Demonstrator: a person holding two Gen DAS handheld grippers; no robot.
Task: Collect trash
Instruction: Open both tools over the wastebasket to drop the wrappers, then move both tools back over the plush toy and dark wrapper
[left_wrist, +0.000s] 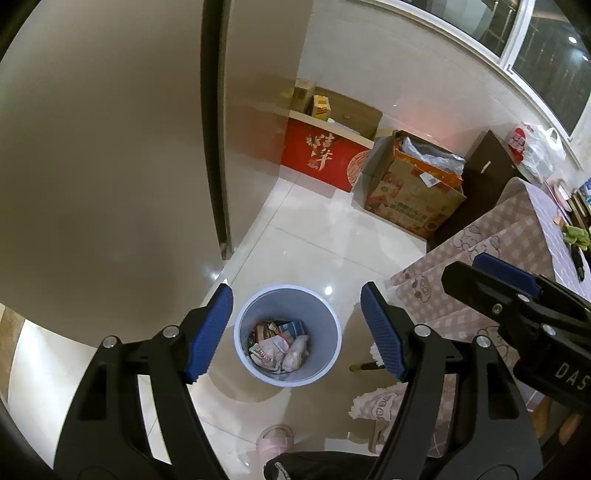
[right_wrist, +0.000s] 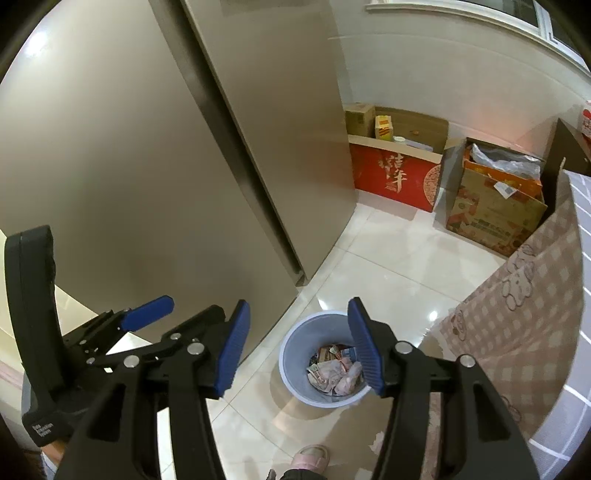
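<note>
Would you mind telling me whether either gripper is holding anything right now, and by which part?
Nothing is held. The left gripper and right gripper are both open and empty, above the bin, which has trash inside.

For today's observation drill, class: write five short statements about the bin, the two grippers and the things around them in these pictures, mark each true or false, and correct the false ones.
1. The blue bin stands on the floor with crumpled trash in it. True.
2. The left gripper grips a wrapper. False: its jaws are open and empty.
3. The right gripper is open above the bin. True.
4. The red box lies inside the bin. False: it stands on the floor by the far wall.
5. The checked cloth covers the bin. False: it hangs off the table beside it.
</note>
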